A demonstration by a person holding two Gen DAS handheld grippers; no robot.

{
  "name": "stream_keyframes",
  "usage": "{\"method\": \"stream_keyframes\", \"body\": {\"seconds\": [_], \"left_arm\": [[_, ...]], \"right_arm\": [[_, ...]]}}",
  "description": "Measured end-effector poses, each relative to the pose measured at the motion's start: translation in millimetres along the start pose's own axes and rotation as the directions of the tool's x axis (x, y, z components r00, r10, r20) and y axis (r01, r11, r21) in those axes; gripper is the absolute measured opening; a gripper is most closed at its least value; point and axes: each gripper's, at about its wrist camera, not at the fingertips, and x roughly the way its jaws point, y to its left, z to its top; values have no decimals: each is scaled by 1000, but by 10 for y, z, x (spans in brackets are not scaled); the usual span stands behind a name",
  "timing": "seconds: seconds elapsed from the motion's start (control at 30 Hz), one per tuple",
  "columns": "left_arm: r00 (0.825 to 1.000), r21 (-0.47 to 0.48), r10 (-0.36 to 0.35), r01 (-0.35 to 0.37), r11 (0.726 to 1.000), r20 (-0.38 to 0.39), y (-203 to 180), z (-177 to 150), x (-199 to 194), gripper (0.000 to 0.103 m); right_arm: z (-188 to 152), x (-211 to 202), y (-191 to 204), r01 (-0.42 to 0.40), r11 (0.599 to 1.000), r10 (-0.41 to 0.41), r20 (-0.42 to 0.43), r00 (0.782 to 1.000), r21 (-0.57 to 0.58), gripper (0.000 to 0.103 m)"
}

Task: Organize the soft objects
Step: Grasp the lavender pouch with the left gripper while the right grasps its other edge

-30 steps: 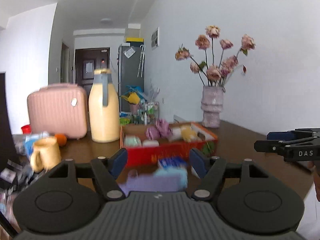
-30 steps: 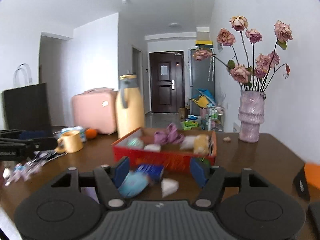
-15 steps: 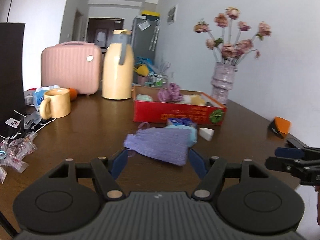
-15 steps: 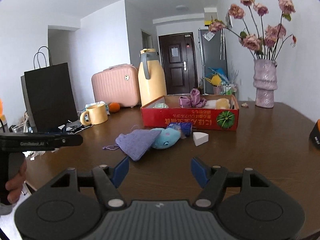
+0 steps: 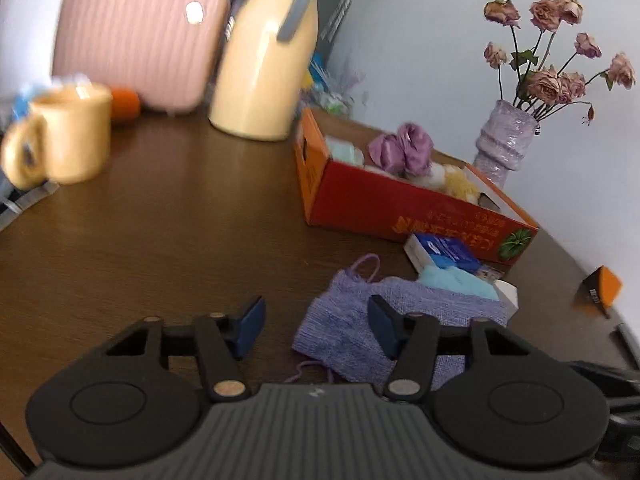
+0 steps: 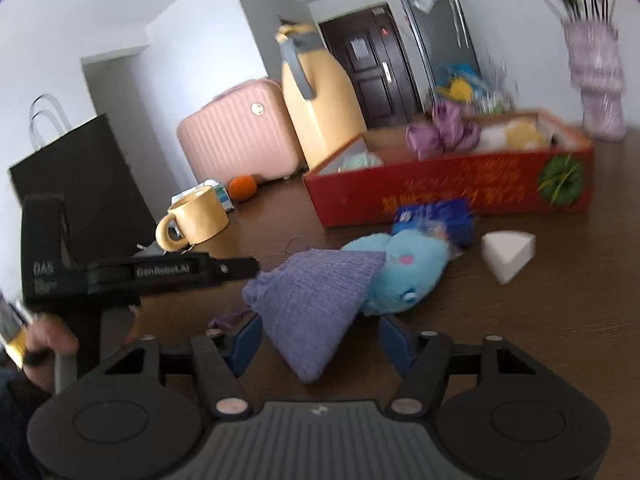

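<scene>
A purple knitted pouch (image 5: 352, 320) (image 6: 316, 300) lies on the brown table, partly over a light blue plush toy (image 6: 404, 272) (image 5: 456, 280). My left gripper (image 5: 316, 326) hangs low over the pouch's left edge, its jaws closing, with that edge between the fingers and no pad pressing on it. The right gripper (image 6: 320, 340) is closing too, and the pouch's near corner lies between its fingers, untouched. Seen from the right wrist, the left gripper (image 6: 240, 267) reaches in from the left. Behind stands a red cardboard box (image 5: 360, 200) (image 6: 440, 196) with several soft things inside.
A blue packet (image 6: 436, 216) and a white wedge sponge (image 6: 508, 252) lie before the box. A yellow mug (image 5: 68, 140), yellow jug (image 5: 264, 68), pink case (image 5: 140, 36), orange (image 6: 242, 187) and black bag (image 6: 80, 184) stand to the left. A vase (image 5: 504, 148) stands behind the box, and an orange item (image 5: 600, 288) lies at the right.
Both grippers have dropped and come forward to the purple pouch, which now lies between their fingers. Both pairs of jaws stand narrower, and both views have tilted.
</scene>
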Motion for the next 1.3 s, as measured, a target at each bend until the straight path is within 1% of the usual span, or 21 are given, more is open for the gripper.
{"method": "stream_keyframes", "body": {"seconds": [0.03,0.07,0.1,0.17,0.23,0.33,0.4,0.47,0.53,0.6,0.63,0.7,0.73,0.77,0.9,0.97,1.03,1.2,1.23,1.27,1.3], "left_arm": [[1000,-21,-22,22,1000,-20,42,7,70,44],[998,-32,-50,49,998,-36,67,8,126,35],[995,-43,-82,79,996,-54,96,1,173,31],[990,-54,-119,115,992,-79,134,-11,214,10],[989,-41,-126,123,992,-74,131,-22,184,5],[992,0,-109,109,994,-67,23,-56,-41,3],[988,19,-147,148,989,-47,-103,-166,-368,3],[981,21,-186,187,982,-49,-256,-323,-658,4],[971,21,-229,231,973,-68,-443,-503,-856,7],[964,-5,-257,257,966,-75,-594,-650,-890,8],[960,0,-270,271,963,-69,-641,-705,-883,12],[961,6,-260,262,965,-90,-729,-756,-826,45],[964,-3,-249,250,968,-90,-757,-760,-810,70],[965,-14,-247,247,969,-90,-777,-755,-798,74],[967,-53,-238,233,971,-94,-893,-789,-760,73],[976,-57,-194,189,980,-103,-946,-824,-725,73],[974,-85,-183,172,981,-136,-948,-870,-679,69],[975,-111,-174,159,981,-136,-951,-929,-641,42],[975,-134,-179,161,978,-132,-920,-925,-622,34],[975,-163,-180,158,974,-128,-878,-918,-607,27],[975,-189,-182,157,969,-125,-841,-911,-595,24]], "right_arm": [[6,95,-27,-3,1000,4,-10,1000,23,56],[8,183,-53,0,999,1,-28,1000,40,45],[5,252,-77,-8,999,10,-48,999,52,27],[-9,330,-150,-47,995,54,-75,996,92,11],[-20,331,-194,-76,991,86,-91,992,115,6],[-12,120,-166,-143,987,151,-139,979,69,6],[-26,-146,-176,-209,977,212,-172,962,39,6],[-66,-389,-236,-222,975,222,-213,951,26,6],[-113,-601,-389,-156,986,163,-213,963,52,13],[-176,-769,-524,-23,999,30,-196,980,35,19],[-205,-836,-568,19,1000,-15,-179,984,23,20],[-241,-977,-610,72,997,-70,-127,989,7,30],[-255,-1027,-602,83,996,-84,-95,992,-9,34],[-268,-1058,-598,90,996,-92,-68,993,-24,44],[-313,-1050,-627,85,996,-85,2,996,-20,46],[-296,-1000,-660,65,998,-65,13,998,12,46],[-277,-897,-691,38,999,-38,26,999,21,46],[-291,-716,-724,-35,998,36,-10,999,52,44],[-308,-701,-733,-47,997,47,-9,999,66,43],[-323,-693,-751,-52,995,52,-4,999,83,36],[-341,-688,-755,-55,994,56,-3,998,91,23]]}}
